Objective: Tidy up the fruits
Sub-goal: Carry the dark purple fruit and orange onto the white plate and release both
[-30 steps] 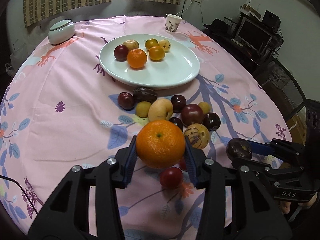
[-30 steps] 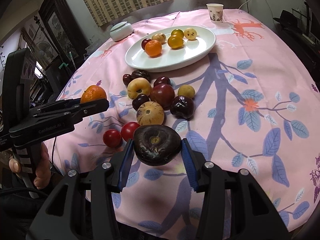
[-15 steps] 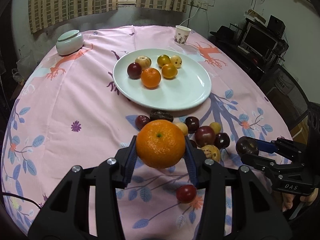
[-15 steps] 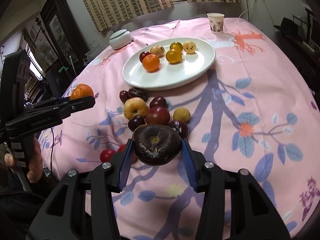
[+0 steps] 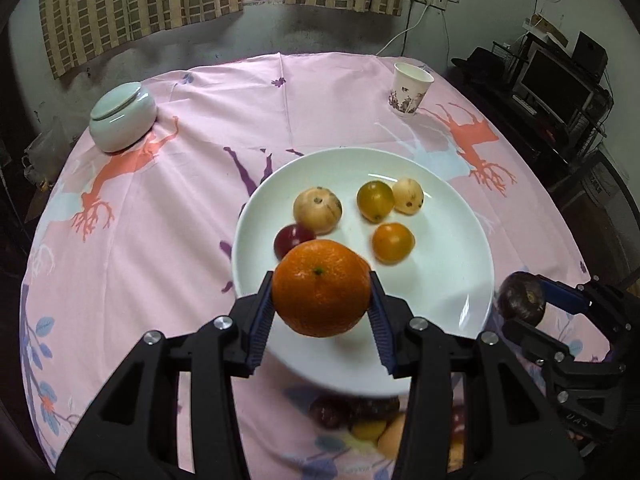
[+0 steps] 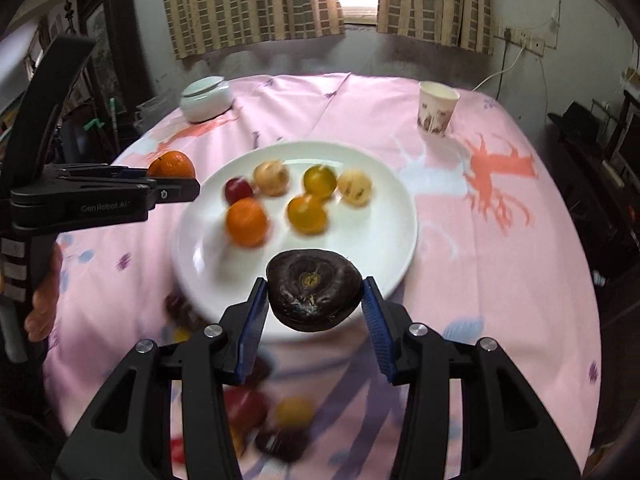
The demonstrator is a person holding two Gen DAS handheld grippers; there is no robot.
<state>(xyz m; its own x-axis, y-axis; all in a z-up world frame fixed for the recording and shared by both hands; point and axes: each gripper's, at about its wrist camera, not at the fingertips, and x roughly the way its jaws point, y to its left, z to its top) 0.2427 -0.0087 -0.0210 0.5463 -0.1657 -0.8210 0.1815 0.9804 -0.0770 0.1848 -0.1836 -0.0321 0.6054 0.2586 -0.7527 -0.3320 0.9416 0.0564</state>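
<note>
While both grippers carry fruit toward the white plate [image 5: 472,248], the step in hand looks like delivery. Clenched between the left gripper [image 5: 320,308] jaws sits an orange [image 5: 322,288], round with no real long axis, its stem dimple facing the camera. The right gripper [image 6: 314,308] jaws clamp a dark wrinkled fruit [image 6: 314,290], its wider span crosswise from pad to pad, stem scar facing back. Beyond each pair of jaws lies bare plate; next, lower and release there, clear of the five fruits.

plate [image 5: 460,280] white; tablecloth [image 5: 320,100] pink, deer-and-leaf print; mandarin [image 5: 321,288] orange; curtains [image 6: 256,4] beige-brown check
</note>
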